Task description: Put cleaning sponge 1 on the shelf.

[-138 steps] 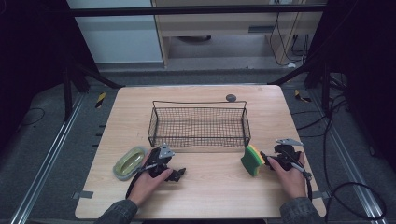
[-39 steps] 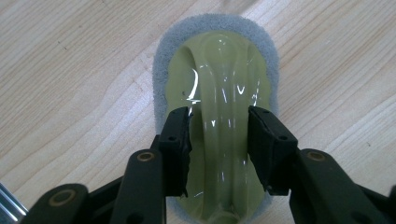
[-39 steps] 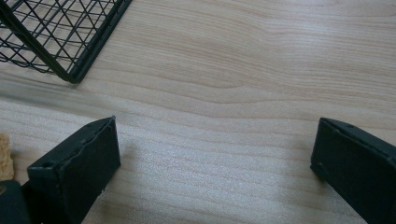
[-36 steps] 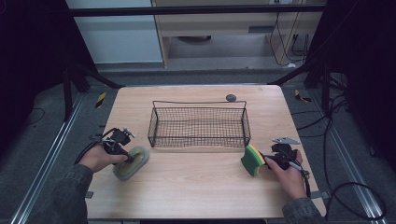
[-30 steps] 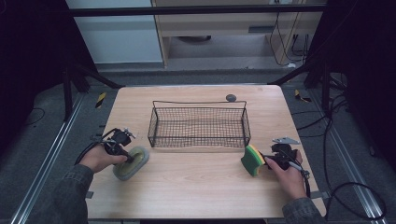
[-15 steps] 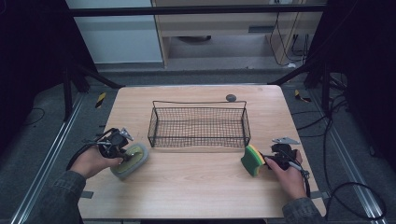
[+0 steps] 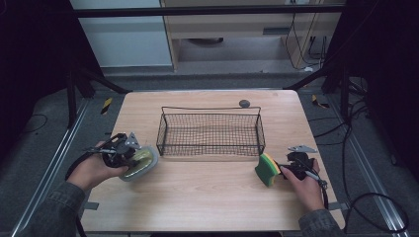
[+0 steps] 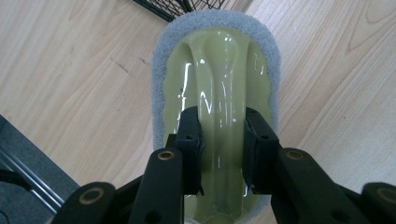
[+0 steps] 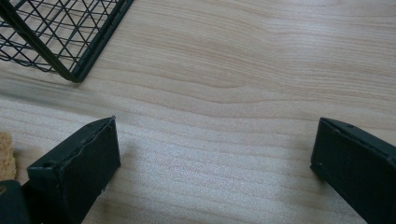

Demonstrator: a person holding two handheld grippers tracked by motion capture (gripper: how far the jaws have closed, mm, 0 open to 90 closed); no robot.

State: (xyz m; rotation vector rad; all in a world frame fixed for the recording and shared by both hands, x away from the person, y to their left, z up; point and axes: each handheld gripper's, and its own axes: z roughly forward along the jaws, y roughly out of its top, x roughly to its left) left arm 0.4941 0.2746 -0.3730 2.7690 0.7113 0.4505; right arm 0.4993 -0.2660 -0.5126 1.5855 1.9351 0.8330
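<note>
An oval scrubber (image 7: pixel 144 165) with a grey pad and a glossy yellow-green grip lies tilted at the table's left, just off the front left corner of the black wire basket (image 7: pixel 210 109). My left gripper (image 7: pixel 132 156) is shut on it. In the left gripper view the two jaws of my left gripper (image 8: pixel 219 126) pinch the raised ridge of the scrubber (image 8: pixel 219 56). At the right, my right gripper (image 7: pixel 283 171) stands open beside a yellow and green sponge (image 7: pixel 266 169). The right gripper view shows my right gripper (image 9: pixel 215 140) wide apart over bare wood, the sponge (image 9: pixel 4 149) at its left edge.
The basket's corner (image 9: pixel 56 42) is near the right gripper, and its wire (image 8: pixel 177 5) is just beyond the scrubber. A small dark round thing (image 7: pixel 244 103) lies behind the basket. Bare wood (image 7: pixel 197 192) runs along the table's front.
My left hand went from the table's middle to the left and shut on the scrubber. In the last second it has shifted the scrubber slightly toward the basket. The right gripper has stayed put.
</note>
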